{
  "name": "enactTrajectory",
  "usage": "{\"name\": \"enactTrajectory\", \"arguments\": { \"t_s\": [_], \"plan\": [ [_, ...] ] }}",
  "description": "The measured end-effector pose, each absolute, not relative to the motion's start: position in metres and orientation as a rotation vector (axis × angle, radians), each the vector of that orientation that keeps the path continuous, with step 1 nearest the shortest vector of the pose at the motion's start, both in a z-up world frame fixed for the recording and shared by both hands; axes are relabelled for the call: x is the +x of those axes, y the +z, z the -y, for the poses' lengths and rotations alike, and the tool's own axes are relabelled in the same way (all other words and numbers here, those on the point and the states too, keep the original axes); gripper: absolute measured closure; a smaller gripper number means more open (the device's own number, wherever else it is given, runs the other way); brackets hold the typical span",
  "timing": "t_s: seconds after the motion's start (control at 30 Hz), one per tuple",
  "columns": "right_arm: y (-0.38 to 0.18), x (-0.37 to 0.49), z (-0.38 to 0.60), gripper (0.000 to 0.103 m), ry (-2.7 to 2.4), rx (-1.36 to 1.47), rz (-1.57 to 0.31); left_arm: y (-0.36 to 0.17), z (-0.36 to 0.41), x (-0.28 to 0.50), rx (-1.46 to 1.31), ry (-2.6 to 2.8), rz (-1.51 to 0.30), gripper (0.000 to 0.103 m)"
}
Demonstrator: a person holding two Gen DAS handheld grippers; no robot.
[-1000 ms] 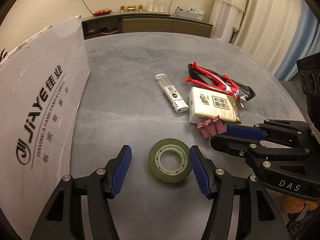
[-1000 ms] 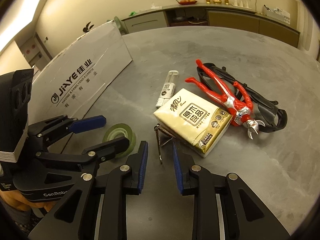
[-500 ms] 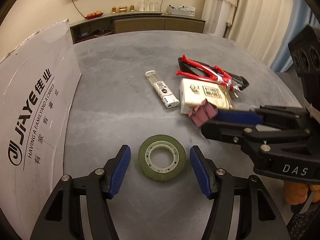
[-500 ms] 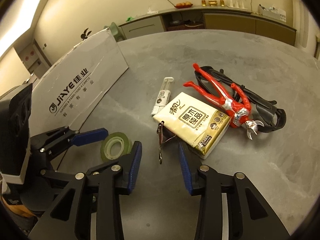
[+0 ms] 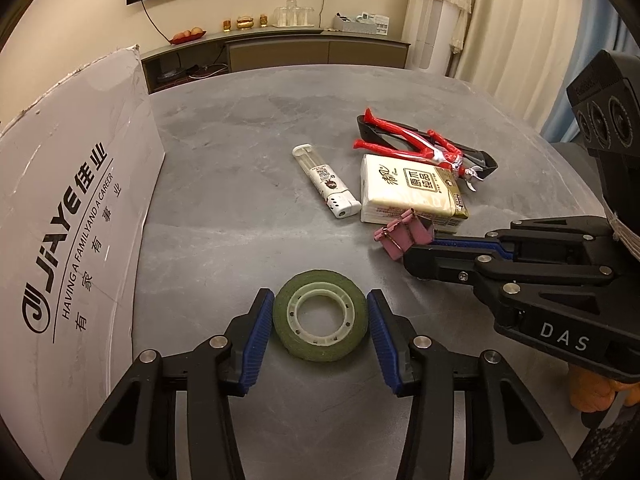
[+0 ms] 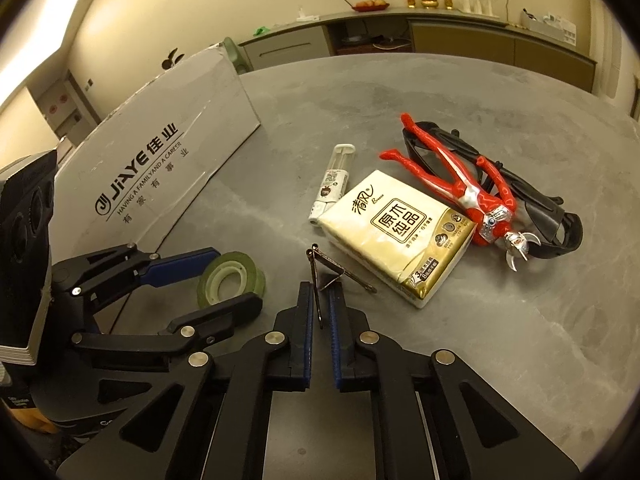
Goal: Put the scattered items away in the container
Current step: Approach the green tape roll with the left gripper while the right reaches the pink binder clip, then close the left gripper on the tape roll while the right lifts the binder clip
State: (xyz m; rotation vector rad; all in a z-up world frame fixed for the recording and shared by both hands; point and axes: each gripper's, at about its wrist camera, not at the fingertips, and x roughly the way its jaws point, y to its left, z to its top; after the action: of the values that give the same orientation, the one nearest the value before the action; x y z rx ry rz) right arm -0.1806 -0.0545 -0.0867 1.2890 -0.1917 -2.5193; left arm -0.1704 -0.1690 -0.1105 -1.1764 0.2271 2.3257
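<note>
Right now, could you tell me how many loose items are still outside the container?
6: tape roll between the left jaws; binder clip in the right jaws; lighter; tissue pack; red figure on black glasses.

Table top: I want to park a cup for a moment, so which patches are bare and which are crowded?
Bare grey table lies between the JIAYE cardboard box and the lighter, and beyond the red toy figure. Crowded: lighter, tissue pack, figure and black glasses cluster together; nearer, hand-held grippers flank the green tape roll and pink binder clip.
</note>
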Motion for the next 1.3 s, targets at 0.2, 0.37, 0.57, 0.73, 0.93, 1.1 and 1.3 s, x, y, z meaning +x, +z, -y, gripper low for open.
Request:
{"name": "enactTrajectory", "arguments": {
  "t_s": [0.2,0.37,0.57,0.73,0.93,1.1,1.3],
  "plan": [
    [-0.081,-0.175,0.057,0.096,-2.526,1.267,0.182,-0.106,0.172,-0.171,-1.16,2.332,-0.203,0.054],
    [-0.081,-0.173,0.056,0.092,-2.507,1.265,0.185,-0.102,0.174,-0.17,-1.147,2.341,-0.194,0.054],
    [-0.069,-0.171,0.053,0.066,-2.561,1.203,0.141,-0.098,0.179,-0.169,-1.14,2.348,-0.167,0.054],
    [-0.069,-0.182,0.064,0.059,-2.577,1.154,0.056,-0.096,0.181,-0.168,-1.137,2.348,-0.157,0.054],
    [-0.075,-0.191,0.084,0.068,-2.587,1.137,-0.087,-0.096,0.19,-0.167,-1.142,2.356,-0.152,0.054],
    [-0.079,-0.19,0.09,0.086,-2.574,1.172,-0.142,-0.09,0.198,-0.164,-1.125,2.369,-0.141,0.054],
    [-0.082,-0.186,0.085,0.064,-2.552,1.181,-0.13,-0.083,0.198,-0.159,-1.107,2.374,-0.144,0.054]
  ]
}}
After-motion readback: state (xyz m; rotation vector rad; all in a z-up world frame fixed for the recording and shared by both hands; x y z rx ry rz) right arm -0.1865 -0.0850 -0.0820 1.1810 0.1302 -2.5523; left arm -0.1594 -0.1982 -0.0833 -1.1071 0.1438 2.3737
